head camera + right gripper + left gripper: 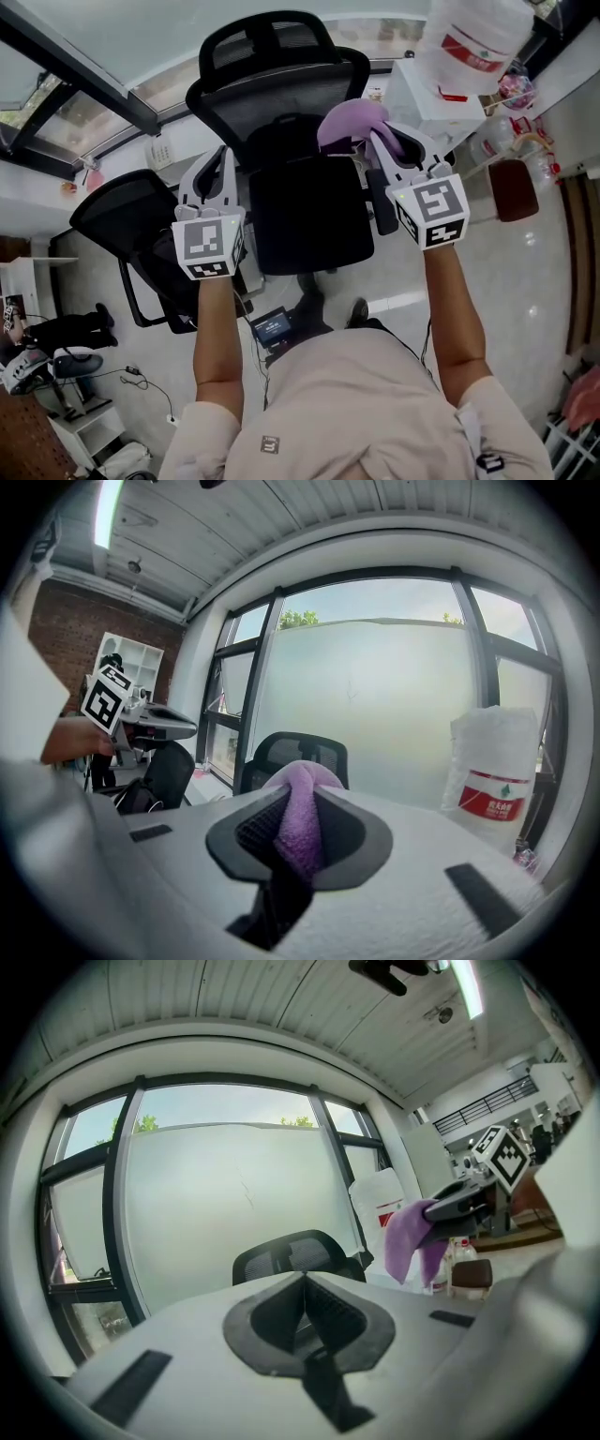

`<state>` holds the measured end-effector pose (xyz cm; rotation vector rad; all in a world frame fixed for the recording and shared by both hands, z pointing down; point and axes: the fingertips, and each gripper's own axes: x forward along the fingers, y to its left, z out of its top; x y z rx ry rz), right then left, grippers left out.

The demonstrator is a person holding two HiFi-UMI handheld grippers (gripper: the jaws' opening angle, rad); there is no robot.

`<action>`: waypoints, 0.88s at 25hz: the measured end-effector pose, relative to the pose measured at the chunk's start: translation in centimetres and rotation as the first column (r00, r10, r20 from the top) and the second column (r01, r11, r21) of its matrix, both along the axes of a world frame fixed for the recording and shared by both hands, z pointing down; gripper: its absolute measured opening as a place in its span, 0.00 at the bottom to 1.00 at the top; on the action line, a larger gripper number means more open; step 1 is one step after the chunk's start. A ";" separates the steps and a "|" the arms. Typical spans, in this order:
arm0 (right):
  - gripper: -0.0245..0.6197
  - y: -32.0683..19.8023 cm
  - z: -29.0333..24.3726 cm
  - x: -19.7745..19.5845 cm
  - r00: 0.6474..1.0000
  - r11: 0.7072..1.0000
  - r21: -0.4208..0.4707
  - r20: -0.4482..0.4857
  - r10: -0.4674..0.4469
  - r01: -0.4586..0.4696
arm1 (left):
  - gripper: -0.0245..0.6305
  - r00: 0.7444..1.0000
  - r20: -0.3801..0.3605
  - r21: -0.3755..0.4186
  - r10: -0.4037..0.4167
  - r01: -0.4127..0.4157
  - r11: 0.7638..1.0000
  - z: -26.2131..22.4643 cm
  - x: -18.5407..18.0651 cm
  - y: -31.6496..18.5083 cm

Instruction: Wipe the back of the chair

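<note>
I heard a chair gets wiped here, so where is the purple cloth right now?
The purple cloth is pinched in the right gripper, right of centre in the head view, by the right edge of the back of the black chair.

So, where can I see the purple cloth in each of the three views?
Head view: the purple cloth is upper centre-right, in the right hand-held gripper.
Left gripper view: the cloth hangs right of centre, from that gripper.
Right gripper view: the cloth is dead centre, between the shut jaws.
Shared landmark: the black mesh chair, visible in all three.
</note>
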<state>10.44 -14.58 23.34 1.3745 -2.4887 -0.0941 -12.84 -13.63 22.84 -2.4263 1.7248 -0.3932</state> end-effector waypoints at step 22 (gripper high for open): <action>0.11 -18.6 12.8 -15.2 0.996 0.993 -0.092 -0.056 -0.073 0.068 | 0.05 0.995 -0.013 -0.062 -0.095 0.094 0.994 12.7 -10.6 -14.1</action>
